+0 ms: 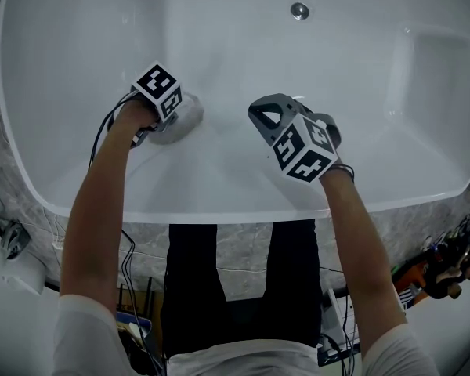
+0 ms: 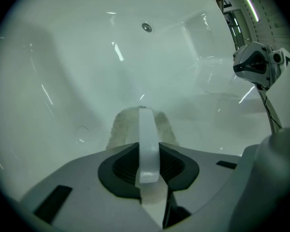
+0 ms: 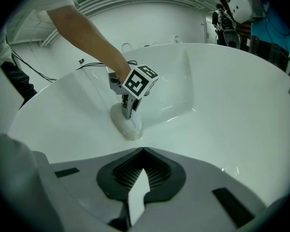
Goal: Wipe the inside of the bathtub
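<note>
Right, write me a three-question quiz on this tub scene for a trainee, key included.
1. True or false: the right gripper holds the cloth.
2. The cloth is: A) lying on the bathtub rim; B) pressed against the bathtub's inner surface by the left gripper; C) hanging in the air.
3. Fill in: the drain sits at the ____ end from the person (near/far).
Key: 1 false; 2 B; 3 far.
</note>
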{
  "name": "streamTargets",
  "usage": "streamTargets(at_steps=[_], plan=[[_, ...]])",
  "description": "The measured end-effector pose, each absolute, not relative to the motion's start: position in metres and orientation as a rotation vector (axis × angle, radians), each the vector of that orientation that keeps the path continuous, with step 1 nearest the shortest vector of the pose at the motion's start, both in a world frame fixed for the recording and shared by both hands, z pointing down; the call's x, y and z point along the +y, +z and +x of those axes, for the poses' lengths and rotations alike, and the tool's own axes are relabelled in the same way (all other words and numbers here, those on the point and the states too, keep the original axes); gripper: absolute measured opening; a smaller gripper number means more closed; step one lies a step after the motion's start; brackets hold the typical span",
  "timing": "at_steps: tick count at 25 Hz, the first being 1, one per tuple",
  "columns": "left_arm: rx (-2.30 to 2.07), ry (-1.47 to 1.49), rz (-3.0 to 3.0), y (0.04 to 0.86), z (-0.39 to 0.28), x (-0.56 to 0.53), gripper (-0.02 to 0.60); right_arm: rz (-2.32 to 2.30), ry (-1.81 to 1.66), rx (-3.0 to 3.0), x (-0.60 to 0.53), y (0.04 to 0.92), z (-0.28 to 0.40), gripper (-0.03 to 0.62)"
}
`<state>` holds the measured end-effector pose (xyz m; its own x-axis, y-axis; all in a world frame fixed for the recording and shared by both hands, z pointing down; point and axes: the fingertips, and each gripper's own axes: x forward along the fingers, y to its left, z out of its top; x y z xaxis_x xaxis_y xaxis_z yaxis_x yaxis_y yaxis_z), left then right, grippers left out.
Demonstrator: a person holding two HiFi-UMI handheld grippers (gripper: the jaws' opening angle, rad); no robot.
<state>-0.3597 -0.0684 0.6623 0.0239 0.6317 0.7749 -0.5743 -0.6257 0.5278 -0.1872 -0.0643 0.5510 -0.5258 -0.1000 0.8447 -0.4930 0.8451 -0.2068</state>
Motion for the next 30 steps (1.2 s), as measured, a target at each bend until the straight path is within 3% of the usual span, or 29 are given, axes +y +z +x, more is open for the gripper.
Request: streamTargets(at_steps=[30], plan=[[0.149, 1.802, 1.448, 0.653, -0.207, -0.019, 0.097, 0.559, 0.582, -2.061, -0.004, 0.536, -0.036, 0.02]])
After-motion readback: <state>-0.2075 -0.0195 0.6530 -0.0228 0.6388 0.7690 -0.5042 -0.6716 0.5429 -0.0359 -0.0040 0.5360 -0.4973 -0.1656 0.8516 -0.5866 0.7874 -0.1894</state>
